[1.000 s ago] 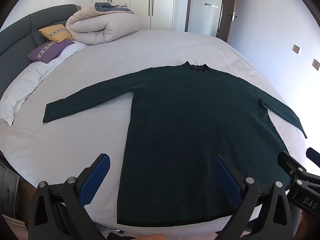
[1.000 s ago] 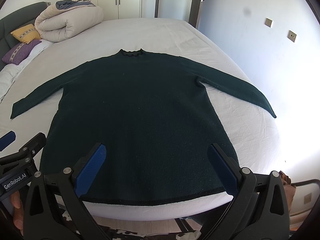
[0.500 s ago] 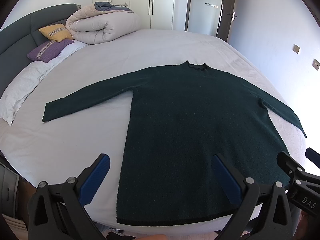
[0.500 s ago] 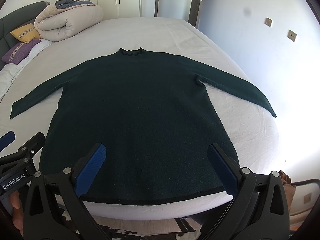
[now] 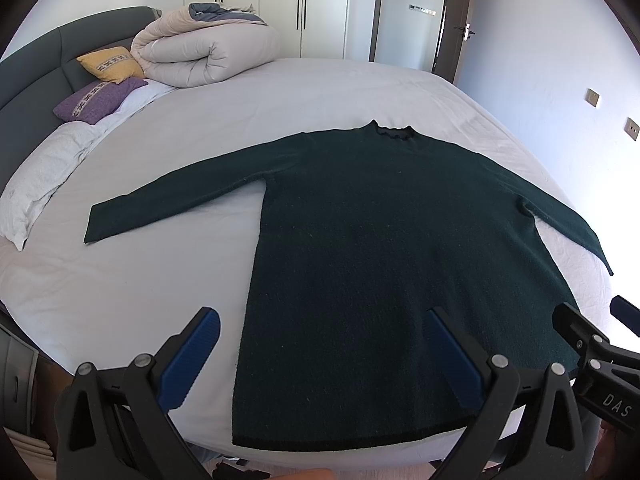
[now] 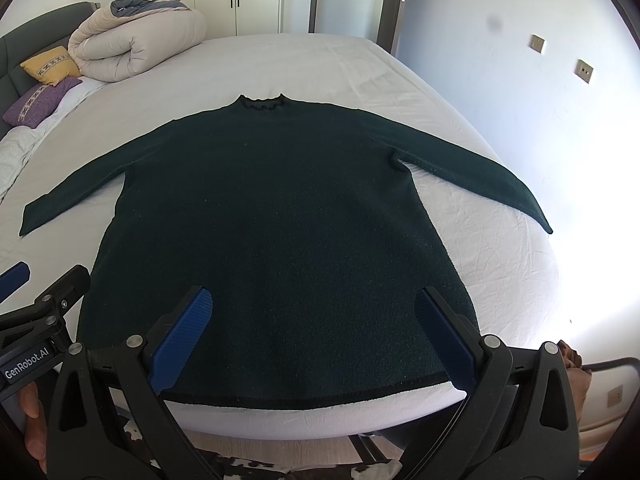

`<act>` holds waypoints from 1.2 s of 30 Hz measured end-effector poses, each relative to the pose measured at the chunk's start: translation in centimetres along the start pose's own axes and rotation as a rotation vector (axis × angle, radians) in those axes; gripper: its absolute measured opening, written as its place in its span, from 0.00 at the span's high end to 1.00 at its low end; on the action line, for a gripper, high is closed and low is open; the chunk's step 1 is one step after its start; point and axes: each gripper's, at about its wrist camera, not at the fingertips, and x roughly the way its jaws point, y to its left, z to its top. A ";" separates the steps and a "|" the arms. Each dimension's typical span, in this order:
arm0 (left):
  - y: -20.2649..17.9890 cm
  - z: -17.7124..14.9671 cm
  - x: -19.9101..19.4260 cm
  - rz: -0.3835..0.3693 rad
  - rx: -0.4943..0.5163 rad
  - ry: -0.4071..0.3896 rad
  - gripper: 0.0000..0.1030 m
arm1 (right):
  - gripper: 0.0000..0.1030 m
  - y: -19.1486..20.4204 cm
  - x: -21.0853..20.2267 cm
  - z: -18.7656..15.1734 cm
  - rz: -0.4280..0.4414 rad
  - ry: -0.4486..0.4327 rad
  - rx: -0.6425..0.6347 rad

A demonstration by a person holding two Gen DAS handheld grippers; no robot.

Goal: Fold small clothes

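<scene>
Barely a flicker here: the left gripper [image 5: 324, 354] has crept a touch nearer the dark green sweater [image 5: 384, 264], its hem sliding marginally lower in the left wrist view, while the right gripper [image 6: 312, 330] drifts a hair off that same hem.

Dark green sweater [image 5: 384, 248] — flat, sleeves spread — hem nearest.

Dark green knit sweater [image 5: 384, 248] lies flat on white-sheeted bed [image 5: 160, 280], both sleeves spread out, collar at far end, hem at near edge. Left gripper [image 5: 324, 328] w/ blue-padded black fingers [image 5: 192, 356] hovers wide open over hem, holding nothing. Right gripper's black body [image 5: 600, 364] at lower right edge. Rolled beige duvet [image 5: 204, 56], yellow cushion [image 5: 110, 64], purple cushion [image 5: 96, 100] by grey headboard [image 5: 36, 68].
</scene>
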 end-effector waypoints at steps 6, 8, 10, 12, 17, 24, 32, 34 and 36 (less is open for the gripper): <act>0.0 0.1 0.0 0.000 0.001 0.000 0.00 | 0.00 0.0 0.0 -0.1 -0.001 0.000 -0.001; 0.0 0.0 0.0 -0.001 0.000 0.000 0.00 | 0.00 0.0 0.0 -0.1 0.000 0.001 -0.001; 0.0 0.0 0.0 0.000 0.001 0.000 0.00 | 0.00 0.0 0.0 -0.2 0.000 0.001 -0.001; 0.0 0.1 0.0 -0.001 0.001 0.000 0.00 | 0.00 0.0 0.0 -0.2 0.001 0.001 -0.001; 0.0 0.1 0.0 0.000 0.002 -0.001 0.00 | 0.00 0.0 0.0 -0.1 0.001 0.001 -0.001; -0.1 0.1 0.1 -0.001 -0.001 0.002 0.00 | 0.00 -0.1 0.0 -0.4 -0.002 0.002 -0.003; -0.1 0.1 0.0 -0.001 -0.001 0.000 0.00 | 0.00 -0.1 0.0 -0.5 -0.002 0.003 -0.004; -0.1 0.2 0.0 -0.002 0.000 -0.001 0.00 | 0.00 -0.1 0.0 -0.5 -0.003 0.003 -0.004; -0.2 0.1 0.0 -0.015 0.001 -0.013 0.00 | 0.00 -0.1 0.1 -0.5 -0.003 0.004 -0.003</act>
